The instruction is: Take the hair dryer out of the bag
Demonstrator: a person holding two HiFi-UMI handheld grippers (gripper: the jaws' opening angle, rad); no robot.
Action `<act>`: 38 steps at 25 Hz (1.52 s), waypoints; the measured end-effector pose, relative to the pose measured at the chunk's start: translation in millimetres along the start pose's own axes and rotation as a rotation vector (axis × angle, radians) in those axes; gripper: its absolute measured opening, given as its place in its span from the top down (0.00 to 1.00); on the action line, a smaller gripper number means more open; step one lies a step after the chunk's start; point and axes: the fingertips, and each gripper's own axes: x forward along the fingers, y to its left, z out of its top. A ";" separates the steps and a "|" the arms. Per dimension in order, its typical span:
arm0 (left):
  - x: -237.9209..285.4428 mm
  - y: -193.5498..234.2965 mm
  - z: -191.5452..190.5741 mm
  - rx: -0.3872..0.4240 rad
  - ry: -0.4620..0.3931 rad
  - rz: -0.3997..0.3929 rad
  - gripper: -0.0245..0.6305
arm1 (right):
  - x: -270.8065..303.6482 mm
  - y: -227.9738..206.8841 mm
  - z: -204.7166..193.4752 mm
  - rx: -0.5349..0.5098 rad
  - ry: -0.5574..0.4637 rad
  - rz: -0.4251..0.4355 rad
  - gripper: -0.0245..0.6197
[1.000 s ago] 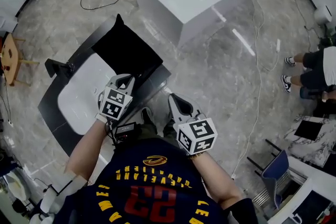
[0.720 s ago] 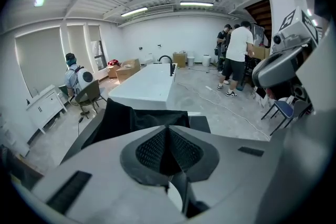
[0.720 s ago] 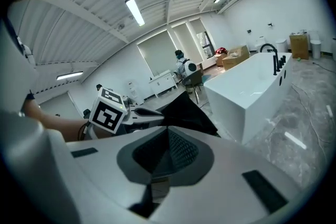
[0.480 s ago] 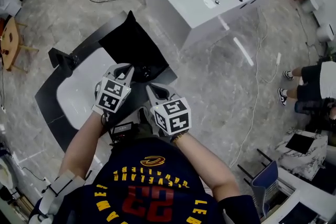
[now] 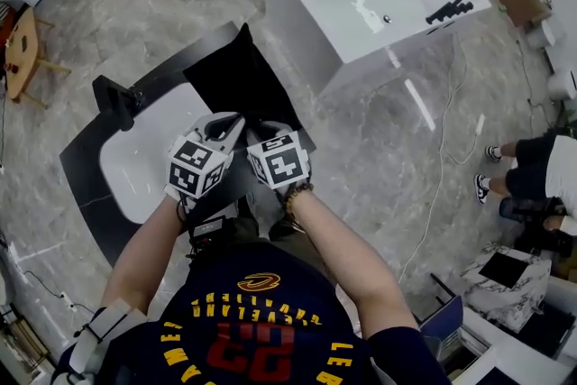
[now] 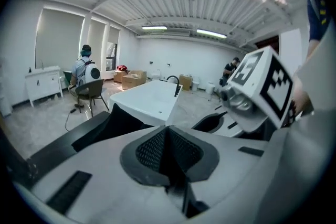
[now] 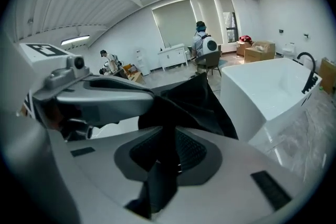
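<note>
Black fabric bag (image 5: 236,81) lies just right of the white basin (image 5: 135,162); the hair dryer is hidden. Also right of the basin, the left gripper (image 6: 167,128) has its 2 jaws together, empty. The right gripper (image 7: 169,132) has just been opening its jaws, bag fabric seemingly between them.

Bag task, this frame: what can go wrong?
1. Right gripper: jaws have just been opening at the black bag, fabric between them unclear; may pinch cloth, not the hair dryer, which isn't visible.
2. Left gripper, shut, sits right beside it: they could collide.
3. Bag stands next to the basin; a tug may tip it.
</note>
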 end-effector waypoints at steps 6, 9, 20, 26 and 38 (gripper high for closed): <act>-5.1 -0.5 8.1 -0.094 -0.081 -0.062 0.93 | 26.6 -18.4 10.3 -0.054 0.052 -0.045 0.76; -6.9 1.2 9.1 -0.125 -0.098 -0.064 0.93 | 38.8 -27.7 15.4 -0.090 0.068 -0.070 0.70; -13.1 8.2 9.7 -0.218 -0.144 -0.092 0.93 | 86.0 -53.6 1.4 -0.105 0.196 -0.067 0.59; -17.1 16.9 2.7 -0.284 -0.158 -0.088 0.93 | 109.3 -51.9 -1.5 -0.133 0.217 -0.037 0.57; -17.3 22.6 -11.3 -0.288 -0.120 -0.040 0.93 | 118.5 -49.8 -17.8 -0.184 0.337 -0.011 0.57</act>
